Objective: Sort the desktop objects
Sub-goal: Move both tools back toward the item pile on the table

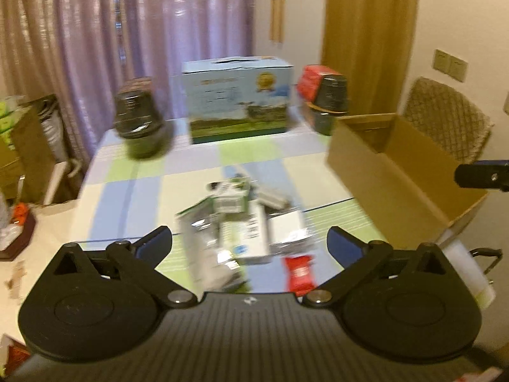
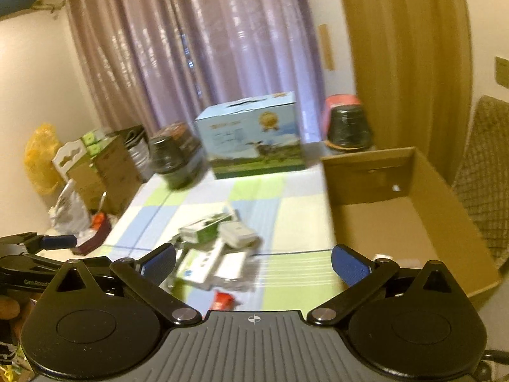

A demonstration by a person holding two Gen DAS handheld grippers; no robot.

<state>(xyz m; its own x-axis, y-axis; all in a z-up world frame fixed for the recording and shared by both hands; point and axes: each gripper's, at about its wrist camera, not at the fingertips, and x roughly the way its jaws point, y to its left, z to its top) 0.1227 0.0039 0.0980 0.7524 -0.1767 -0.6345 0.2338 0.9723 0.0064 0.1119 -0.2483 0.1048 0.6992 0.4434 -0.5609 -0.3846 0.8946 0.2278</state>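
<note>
My left gripper (image 1: 249,243) was spread wide, nothing btwn the pads, above the near side of the pile of small packets (image 1: 235,222): white and green-white boxes, silvery wrappers, blurry, w/ a red sachet (image 1: 299,273) nearest. My right gripper (image 2: 253,262) was just as wide, also empty. Open cardboard box (image 2: 410,216) sat right of the pile on the checked tablecloth (image 2: 286,210).

Ahead of the left tool (image 1: 249,245), a blurred heap of small packages (image 1: 235,222) lies on the checked worktop (image 1: 280,156): green-and-white cartons, white boxes, a silvery foil pouch (image 1: 206,251). A red packet (image 1: 299,270) lies flat nearest the tool. An open, empty cardboard box (image 2: 413,210) stands ahead-right of them.
</note>
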